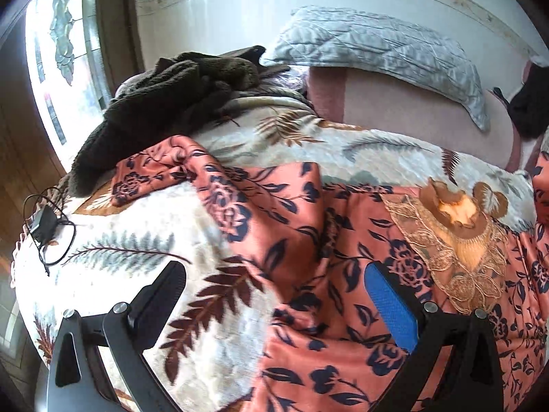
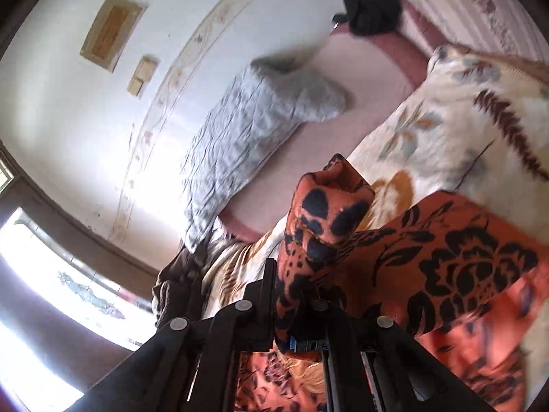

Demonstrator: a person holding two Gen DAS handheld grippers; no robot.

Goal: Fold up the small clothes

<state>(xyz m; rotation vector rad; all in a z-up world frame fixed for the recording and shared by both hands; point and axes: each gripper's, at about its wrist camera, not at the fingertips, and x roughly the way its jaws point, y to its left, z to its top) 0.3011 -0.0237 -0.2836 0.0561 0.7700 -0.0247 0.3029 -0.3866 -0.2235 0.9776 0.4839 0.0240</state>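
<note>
In the left wrist view we begin at the far left edge, where a small black charger with its looped cable (image 1: 46, 230) lies on the cream blanket with fern leaves (image 1: 137, 250). Above it, toward the upper left, a dark brown fleece garment (image 1: 164, 99) sits heaped on the blanket's far side. Along the bottom of this frame we see the left gripper (image 1: 274, 295) with its jaws spread wide and nothing between them: its black finger stands at lower left, its blue-padded finger at lower right, both hovering over the cloth. The orange dress with dark blue flowers (image 1: 308, 240) spreads across the centre and right of the frame on the blanket, one sleeve reaching toward the left and a gold lace panel (image 1: 456, 257) at its chest on the right. Behind it, at the upper right, a grey quilted pillow (image 1: 377, 51) leans against the pale wall.

In the right wrist view, tilted and blurred, the same pillow (image 2: 247, 130) shows in the middle. Just right of centre, the right gripper (image 2: 291, 295) is clamped on a bunched fold of the orange dress (image 2: 326, 213), which rises out of the closed jaws and trails to the right edge over the blanket (image 2: 463, 130).
</note>
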